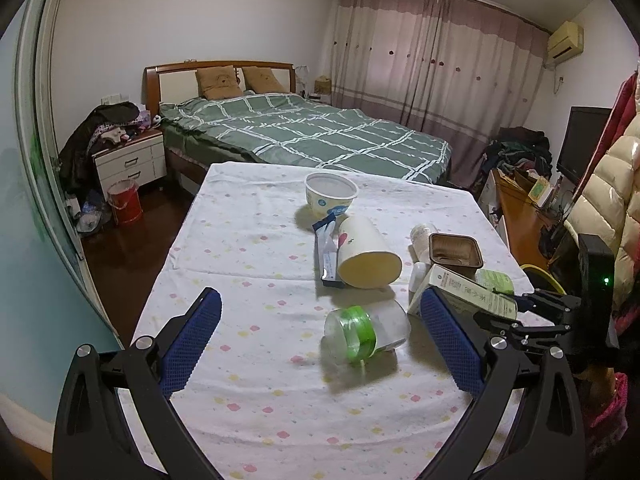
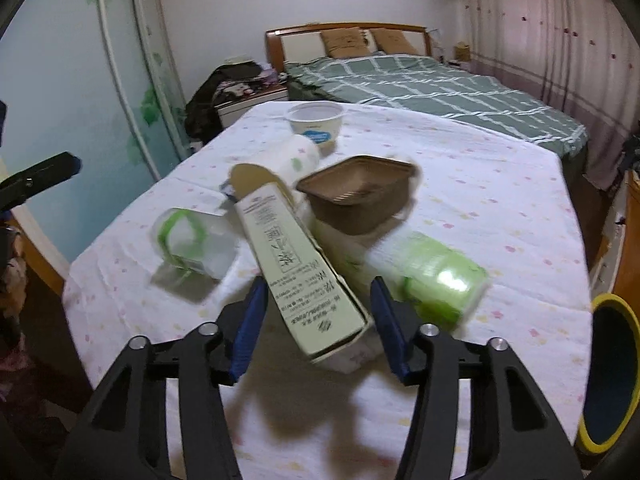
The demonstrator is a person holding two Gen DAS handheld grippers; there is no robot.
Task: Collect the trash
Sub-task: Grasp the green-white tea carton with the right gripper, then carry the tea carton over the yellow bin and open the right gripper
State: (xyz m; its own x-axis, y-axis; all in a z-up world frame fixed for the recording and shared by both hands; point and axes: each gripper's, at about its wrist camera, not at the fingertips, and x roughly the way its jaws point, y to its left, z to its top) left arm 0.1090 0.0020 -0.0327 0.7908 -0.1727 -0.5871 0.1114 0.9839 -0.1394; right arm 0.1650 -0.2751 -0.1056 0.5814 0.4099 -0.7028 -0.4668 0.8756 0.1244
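Trash lies on a table with a flowered white cloth. A long pale-green carton sits between the fingers of my right gripper, lifted at an angle; the blue pads are close to its sides and the grip is unclear. Near it are a brown tray, a green pack, a clear cup with a green band, a tipped paper cup, a bowl and a wrapper. My left gripper is open above the clear cup.
A yellow-rimmed bin stands at the table's right edge. A bed lies beyond the table. A nightstand and red bucket are at the left. A desk with clutter is at the right.
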